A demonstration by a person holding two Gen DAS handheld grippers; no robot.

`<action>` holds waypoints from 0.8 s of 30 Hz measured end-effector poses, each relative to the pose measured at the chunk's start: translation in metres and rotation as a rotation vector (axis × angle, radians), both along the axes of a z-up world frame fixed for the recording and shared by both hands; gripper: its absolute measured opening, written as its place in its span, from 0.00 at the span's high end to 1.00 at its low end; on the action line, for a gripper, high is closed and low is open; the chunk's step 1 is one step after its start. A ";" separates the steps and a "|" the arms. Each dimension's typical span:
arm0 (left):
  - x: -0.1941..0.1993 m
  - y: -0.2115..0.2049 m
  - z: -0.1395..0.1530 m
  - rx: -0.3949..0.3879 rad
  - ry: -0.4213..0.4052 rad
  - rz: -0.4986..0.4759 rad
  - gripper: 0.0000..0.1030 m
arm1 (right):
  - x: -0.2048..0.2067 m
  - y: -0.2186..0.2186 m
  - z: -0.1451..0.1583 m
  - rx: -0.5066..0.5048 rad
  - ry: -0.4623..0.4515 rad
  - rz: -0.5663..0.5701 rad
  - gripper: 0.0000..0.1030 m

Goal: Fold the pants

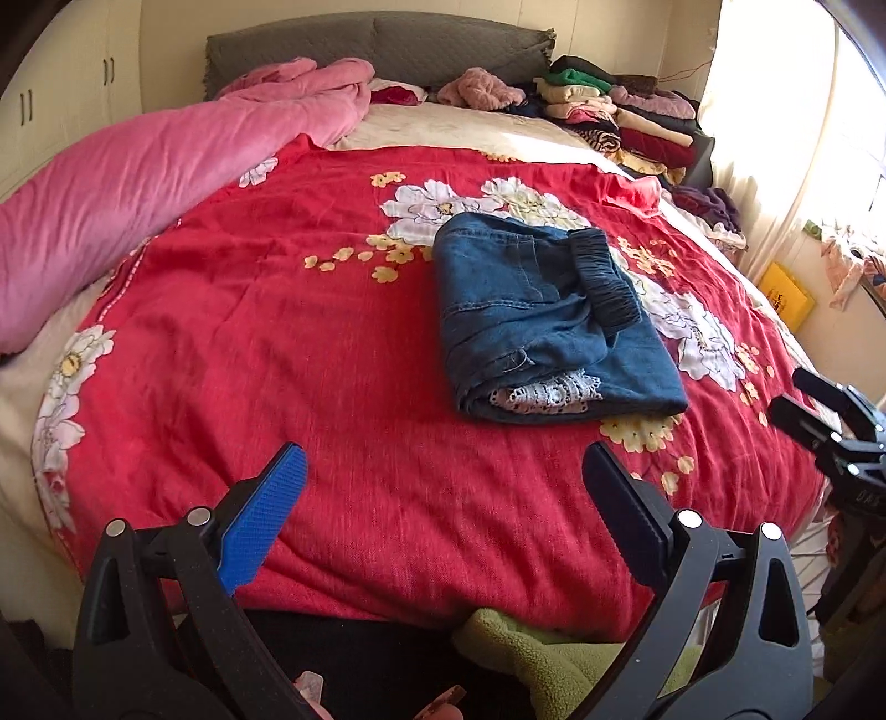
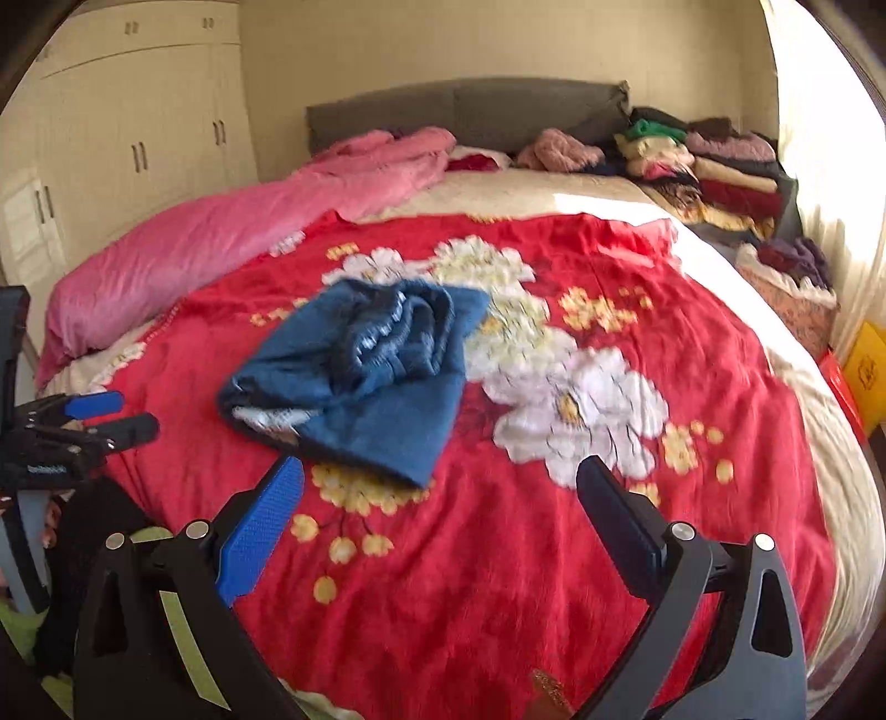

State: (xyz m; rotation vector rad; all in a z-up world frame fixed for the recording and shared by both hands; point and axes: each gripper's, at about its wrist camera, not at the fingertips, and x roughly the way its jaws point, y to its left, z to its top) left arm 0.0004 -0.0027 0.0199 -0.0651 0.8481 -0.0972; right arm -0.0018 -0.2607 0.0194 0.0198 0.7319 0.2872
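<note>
Left gripper [image 1: 443, 471] at bottom of its frame, jaws spread wide, nothing between them, hanging over bare red floral blanket [image 1: 332, 343]. Right gripper [image 2: 440, 487] same story: jaws spread, empty, low in its frame. Each also shows in the other's view, right gripper at far right edge, left gripper at far left edge, both apart from the cloth.

Green fleece [image 1: 531, 642] and dark fabric sit at the near bed edge, bottom centre, under the left gripper.

Pants [image 1: 548, 327], blue denim, lie centre-right of the left view, on the blanket, already folded into a compact bundle. Dark elastic waistband [image 1: 606, 277] is on top, white lace trim [image 1: 548, 396] peeks from the near fold. Fold looks done or close to it.

Risks, my read: bundle is thick and loosely stacked, so any nudge from an open jaw could slide the top layer off or pop the fold open. Soft blanket bunches easily; a low grab could pinch blanket with denim. Lace could snag on a jaw. Right view is motion-blurred, so exact edges are unclear.

Farther back: pink duvet [image 1: 138, 177] upper left, stacked clothes [image 1: 626, 116] upper right, grey headboard [image 1: 376, 50] at top.
</note>
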 end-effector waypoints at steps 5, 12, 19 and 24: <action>-0.001 -0.002 -0.002 0.005 0.000 -0.006 0.09 | 0.004 -0.003 -0.006 0.019 0.024 -0.019 0.04; 0.000 -0.004 -0.003 0.014 0.005 -0.007 0.09 | 0.005 -0.007 -0.006 0.024 0.027 -0.021 0.04; -0.002 -0.006 -0.004 0.024 0.012 -0.003 0.09 | 0.004 -0.008 -0.001 0.022 0.012 -0.015 0.04; -0.002 -0.007 -0.005 0.034 0.018 0.000 0.09 | 0.004 -0.006 0.001 0.016 0.010 -0.007 0.04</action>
